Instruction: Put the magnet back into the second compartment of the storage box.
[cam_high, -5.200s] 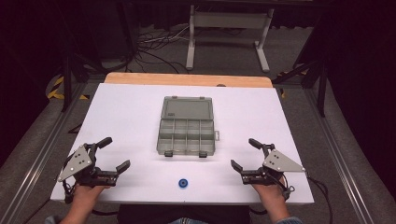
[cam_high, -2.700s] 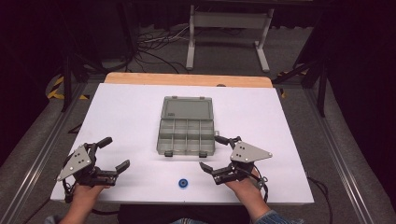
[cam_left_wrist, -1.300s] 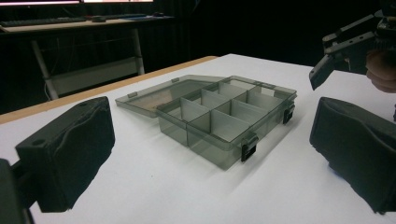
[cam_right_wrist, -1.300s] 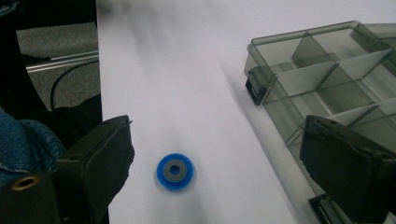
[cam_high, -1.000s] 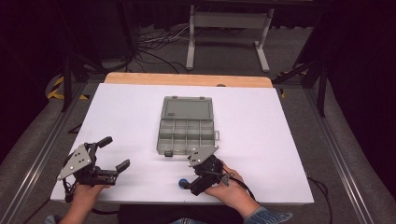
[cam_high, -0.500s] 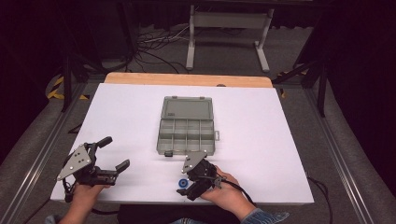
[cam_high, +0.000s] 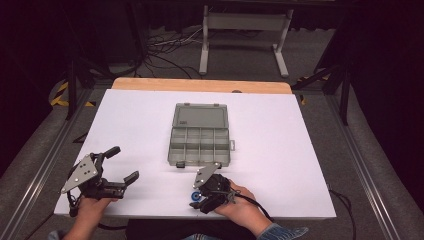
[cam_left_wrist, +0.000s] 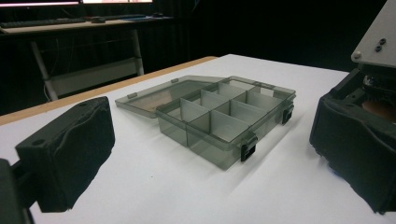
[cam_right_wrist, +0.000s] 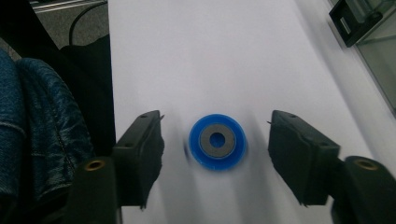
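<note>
From above, my right tool (cam_high: 199, 198) sits over the blue ring (cam_high: 194, 204) at the table's (cam_high: 280, 150) near edge, just in front of the open compartment box (cam_high: 200, 145); my left tool (cam_high: 117, 164) gapes wide, holding nothing. Its own view shows the box's dividers and black latches. My right tool's view shows its jaws closing, pads still clear of the ring (grey centre). No readable writing.

- The black two-jaw left gripper (cam_high: 119, 163) is carrying a grey three-cornered plate with screws.
- The black right gripper (cam_right_wrist: 215, 156) is trailing a black cable; a blue denim sleeve (cam_high: 282, 233) is showing.
</note>
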